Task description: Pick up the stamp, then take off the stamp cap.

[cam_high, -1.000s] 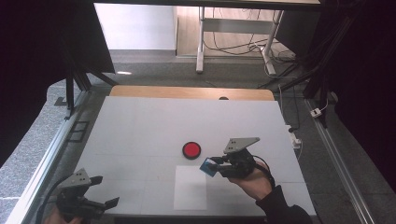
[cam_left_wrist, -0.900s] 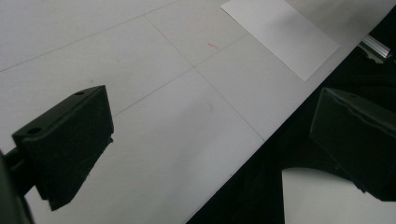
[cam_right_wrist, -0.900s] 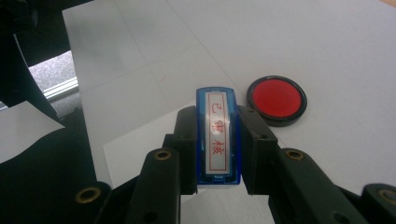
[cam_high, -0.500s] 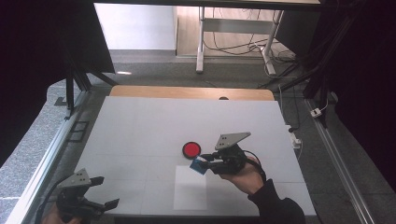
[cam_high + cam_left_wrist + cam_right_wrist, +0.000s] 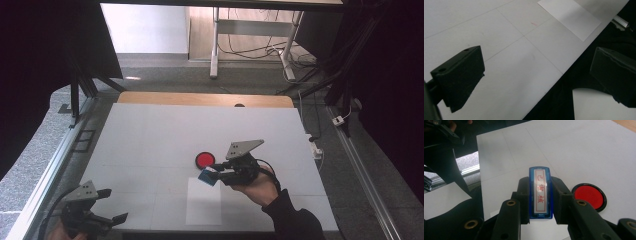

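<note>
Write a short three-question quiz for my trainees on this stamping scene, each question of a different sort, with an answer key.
1. True or false: the right gripper is shut on the blue stamp.
2. Multiple choice: in the high view, where does the red ink pad lie in relation to the white paper sheet? A) on top of it B) on the table beyond it, apart from it C) off the table
3. Fill in: the left gripper, at the table's near left edge, has its jaws ____ with nothing between them.

Key
1. True: both jaws press the stamp's sides.
2. B
3. open
</note>
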Demonstrator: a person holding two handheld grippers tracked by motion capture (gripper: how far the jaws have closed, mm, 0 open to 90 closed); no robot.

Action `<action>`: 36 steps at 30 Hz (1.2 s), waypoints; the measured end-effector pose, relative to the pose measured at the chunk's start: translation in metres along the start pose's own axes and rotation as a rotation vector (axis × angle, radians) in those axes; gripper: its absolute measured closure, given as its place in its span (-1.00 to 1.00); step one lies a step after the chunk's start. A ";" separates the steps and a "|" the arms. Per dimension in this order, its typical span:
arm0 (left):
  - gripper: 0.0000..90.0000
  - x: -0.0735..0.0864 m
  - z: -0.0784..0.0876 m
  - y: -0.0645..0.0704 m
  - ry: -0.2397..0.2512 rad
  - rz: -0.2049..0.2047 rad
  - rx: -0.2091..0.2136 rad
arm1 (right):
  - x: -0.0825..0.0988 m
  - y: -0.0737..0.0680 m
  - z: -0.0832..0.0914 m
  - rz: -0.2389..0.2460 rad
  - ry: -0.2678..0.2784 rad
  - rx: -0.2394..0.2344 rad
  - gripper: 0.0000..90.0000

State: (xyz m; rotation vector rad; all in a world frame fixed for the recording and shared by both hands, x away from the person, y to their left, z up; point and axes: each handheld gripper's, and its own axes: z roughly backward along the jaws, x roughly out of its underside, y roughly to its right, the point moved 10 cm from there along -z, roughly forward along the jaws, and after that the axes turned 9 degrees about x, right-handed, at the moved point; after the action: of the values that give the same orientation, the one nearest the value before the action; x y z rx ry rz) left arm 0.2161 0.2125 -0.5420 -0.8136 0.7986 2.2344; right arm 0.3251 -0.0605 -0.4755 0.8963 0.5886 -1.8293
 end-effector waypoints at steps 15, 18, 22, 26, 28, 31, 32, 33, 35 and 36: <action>-1.00 -0.013 -0.004 0.010 0.025 -0.054 0.014 | -0.001 -0.003 0.001 0.009 0.008 -0.001 0.59; -1.00 -0.016 -0.006 0.011 0.026 -0.065 0.013 | -0.001 -0.004 0.001 0.012 0.005 -0.001 0.59; -1.00 -0.018 -0.010 0.012 0.025 -0.069 0.022 | -0.003 -0.004 0.002 0.018 0.011 0.000 0.59; -1.00 -0.021 -0.015 0.015 0.014 -0.071 0.047 | -0.003 -0.005 0.002 0.030 0.008 -0.002 0.59; -1.00 -0.023 -0.018 0.016 0.014 -0.084 0.047 | -0.003 -0.006 0.002 0.036 0.007 -0.001 0.59; -1.00 -0.029 -0.022 0.017 0.020 -0.102 0.067 | -0.003 -0.007 0.002 0.041 0.007 -0.003 0.59; -1.00 -0.030 -0.024 0.018 0.019 -0.106 0.071 | -0.003 -0.007 0.003 0.041 0.007 -0.004 0.59; -1.00 -0.032 -0.025 0.018 0.021 -0.106 0.076 | -0.004 -0.007 0.003 0.041 0.008 -0.006 0.59; -1.00 -0.036 -0.028 0.019 0.027 -0.107 0.095 | -0.004 -0.007 0.004 0.038 0.008 -0.010 0.59; -1.00 -0.038 -0.030 0.019 0.034 -0.106 0.105 | -0.004 -0.007 0.004 0.038 0.008 -0.010 0.59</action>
State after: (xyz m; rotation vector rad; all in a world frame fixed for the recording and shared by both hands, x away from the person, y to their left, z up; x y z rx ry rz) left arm 0.2361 0.1669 -0.5273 -0.8264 0.8610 2.0730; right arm 0.3185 -0.0579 -0.4699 0.9033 0.5813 -1.7881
